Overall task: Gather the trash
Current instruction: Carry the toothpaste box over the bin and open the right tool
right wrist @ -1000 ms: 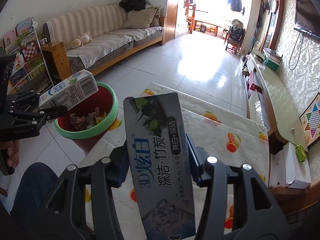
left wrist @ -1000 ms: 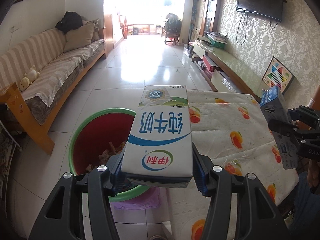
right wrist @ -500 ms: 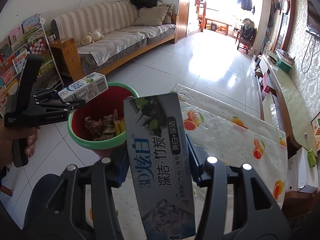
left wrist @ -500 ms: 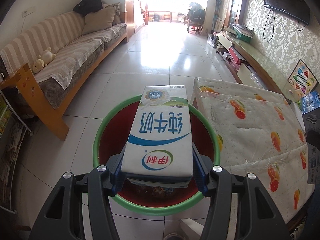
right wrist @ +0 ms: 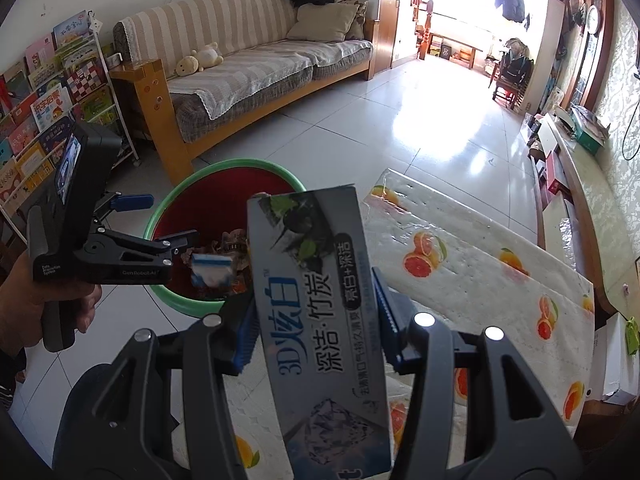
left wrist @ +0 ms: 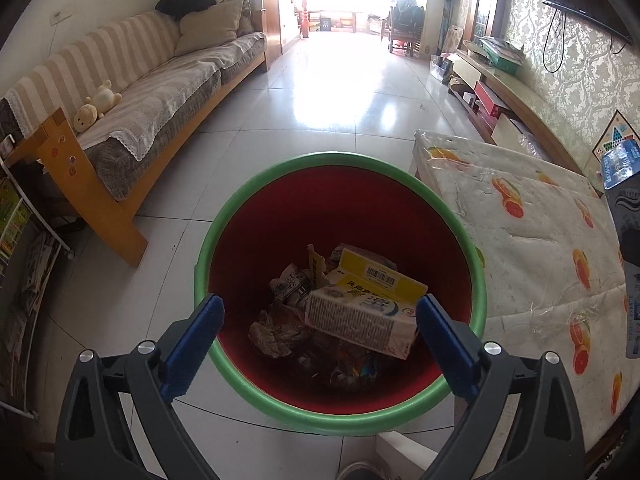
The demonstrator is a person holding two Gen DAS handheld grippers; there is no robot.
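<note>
The milk carton (left wrist: 362,320) lies in the red bin (left wrist: 340,420) at frame centre; the left gripper (left wrist: 320,340) jaws are opening, empty. The right gripper (right wrist: 314,330) clamps the toothpaste box (right wrist: 320,320), not yet binned.

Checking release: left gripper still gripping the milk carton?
No, the left gripper jaws are opening with nothing between; milk carton lies in the bin.

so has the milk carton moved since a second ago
Yes. The milk carton has left the opening left gripper and dropped into the red bin, onto the trash there.
</note>
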